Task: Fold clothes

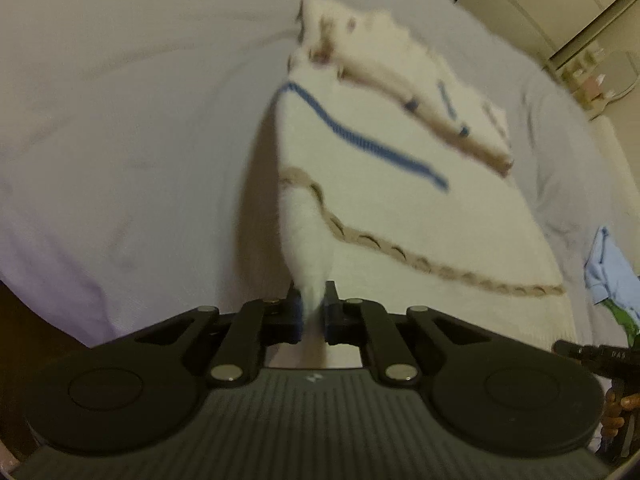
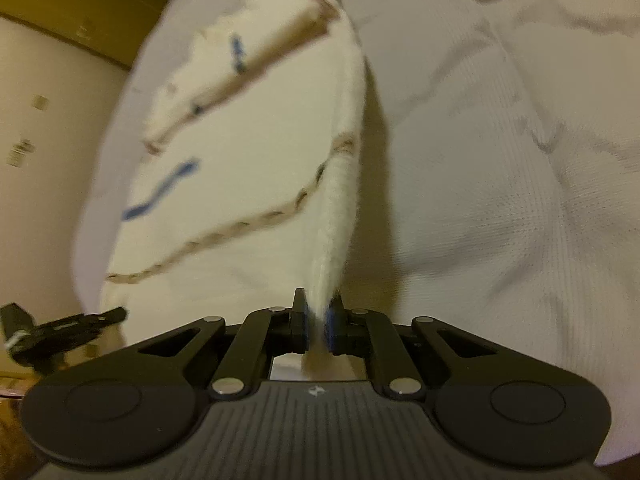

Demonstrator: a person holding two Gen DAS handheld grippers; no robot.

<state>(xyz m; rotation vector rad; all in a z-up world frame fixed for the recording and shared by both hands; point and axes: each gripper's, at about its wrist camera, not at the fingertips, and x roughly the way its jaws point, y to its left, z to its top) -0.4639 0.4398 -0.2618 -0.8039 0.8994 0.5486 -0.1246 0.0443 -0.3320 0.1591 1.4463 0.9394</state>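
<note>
White knit garment held at two near corners over the bed

The garment (image 1: 400, 208) is pinched in the left gripper (image 1: 314, 312) and the right gripper (image 2: 318, 320), each closed on a raised corner, the rest lying on the bed (image 1: 120, 120). Only a thin edge is gripped; a corner could be lost if pulled unevenly, and the far folded flap could be dragged askew.

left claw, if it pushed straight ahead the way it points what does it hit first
The left claw is already shut on the white knit garment, so it would bunch that cloth first. Beyond lies the pale bed sheet, though depth is unclear in the blur.
</note>
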